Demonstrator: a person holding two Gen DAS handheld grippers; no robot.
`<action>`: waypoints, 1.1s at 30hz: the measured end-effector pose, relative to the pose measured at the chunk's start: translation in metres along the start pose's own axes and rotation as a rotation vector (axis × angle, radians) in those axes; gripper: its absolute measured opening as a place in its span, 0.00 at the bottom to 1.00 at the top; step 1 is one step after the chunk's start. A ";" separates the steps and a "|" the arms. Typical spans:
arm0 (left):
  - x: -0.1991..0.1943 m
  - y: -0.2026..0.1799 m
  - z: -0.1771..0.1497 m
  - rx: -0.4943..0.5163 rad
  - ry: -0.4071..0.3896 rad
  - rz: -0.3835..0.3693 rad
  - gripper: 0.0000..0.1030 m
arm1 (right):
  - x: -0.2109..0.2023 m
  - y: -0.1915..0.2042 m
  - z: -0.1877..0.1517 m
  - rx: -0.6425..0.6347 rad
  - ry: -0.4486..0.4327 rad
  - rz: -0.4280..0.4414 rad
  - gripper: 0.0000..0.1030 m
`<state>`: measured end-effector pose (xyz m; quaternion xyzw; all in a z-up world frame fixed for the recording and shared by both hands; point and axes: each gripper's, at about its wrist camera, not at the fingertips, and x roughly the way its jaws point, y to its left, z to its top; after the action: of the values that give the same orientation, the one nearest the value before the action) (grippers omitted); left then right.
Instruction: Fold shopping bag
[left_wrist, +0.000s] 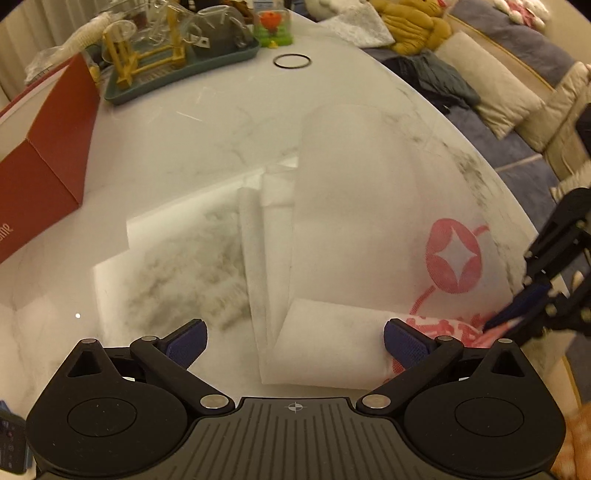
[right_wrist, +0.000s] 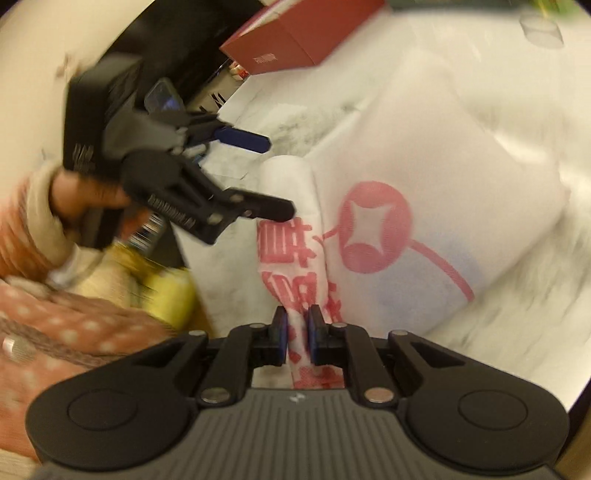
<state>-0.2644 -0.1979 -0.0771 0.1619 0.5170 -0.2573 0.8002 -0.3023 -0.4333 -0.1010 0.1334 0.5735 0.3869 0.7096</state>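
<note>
A white non-woven shopping bag (left_wrist: 362, 206) with a red coin print lies flat on the marble table (left_wrist: 177, 140), its near edge rolled over. It also shows in the right wrist view (right_wrist: 436, 192). My left gripper (left_wrist: 295, 341) is open, its fingers either side of the rolled edge, just above it. My right gripper (right_wrist: 296, 330) is shut on the bag's rolled near corner with red lettering. It shows at the right of the left wrist view (left_wrist: 517, 314). The left gripper shows open in the right wrist view (right_wrist: 277, 177).
A red box (left_wrist: 44, 155) stands at the left. A green tray (left_wrist: 177, 59) with glassware and a black ring (left_wrist: 291, 61) sit at the back. The table's edge (left_wrist: 491, 192) curves along the right, with a sofa and cushions beyond.
</note>
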 end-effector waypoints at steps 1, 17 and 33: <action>-0.002 0.002 -0.005 -0.018 0.001 -0.020 1.00 | 0.002 -0.008 0.000 0.070 -0.002 0.036 0.10; -0.038 -0.048 0.002 0.475 -0.224 -0.058 1.00 | 0.020 -0.068 -0.015 0.567 -0.040 0.221 0.08; 0.011 -0.025 0.013 0.177 -0.078 -0.093 1.00 | 0.008 -0.055 -0.021 0.552 -0.075 0.178 0.07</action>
<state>-0.2660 -0.2278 -0.0821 0.1975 0.4675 -0.3451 0.7895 -0.2999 -0.4691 -0.1479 0.3853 0.6166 0.2719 0.6305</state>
